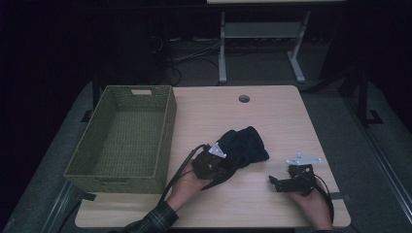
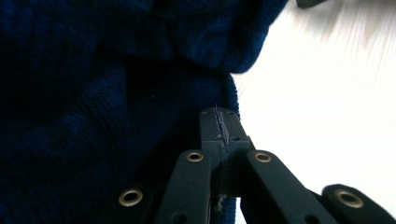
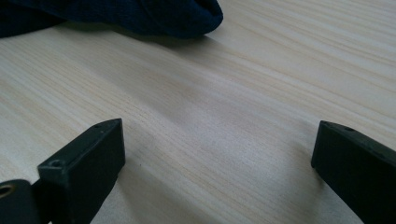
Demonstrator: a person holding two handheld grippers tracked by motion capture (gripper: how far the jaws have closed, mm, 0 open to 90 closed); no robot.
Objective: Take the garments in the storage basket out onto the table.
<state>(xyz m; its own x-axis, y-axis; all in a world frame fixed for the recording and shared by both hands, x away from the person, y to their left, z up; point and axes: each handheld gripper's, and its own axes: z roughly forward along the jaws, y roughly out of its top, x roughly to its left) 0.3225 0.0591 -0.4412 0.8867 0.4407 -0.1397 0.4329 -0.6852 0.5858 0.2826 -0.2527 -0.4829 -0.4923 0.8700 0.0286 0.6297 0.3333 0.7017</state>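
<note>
A crumpled dark blue knitted cloth [image 1: 243, 145] lies near the middle of the light wooden table [image 1: 272, 116]. My left gripper [image 1: 219, 162] is at the cloth's near left edge. In the left gripper view its jaws [image 2: 219, 116] are pressed together with blue fibres caught in the seam, and the cloth [image 2: 93, 93] bulges right behind them. My right gripper [image 1: 275, 182] rests low on the table to the right of the cloth, pointing left. Its jaws stand wide apart [image 3: 217, 140] over bare wood, with the cloth's edge [image 3: 154, 16] farther off.
A green woven basket [image 1: 167, 128] with nothing in it stands on the table's left side. A round cable hole [image 1: 244, 98] sits near the far edge. Beyond the table are a white desk frame [image 1: 222, 53] and cables on a dark floor.
</note>
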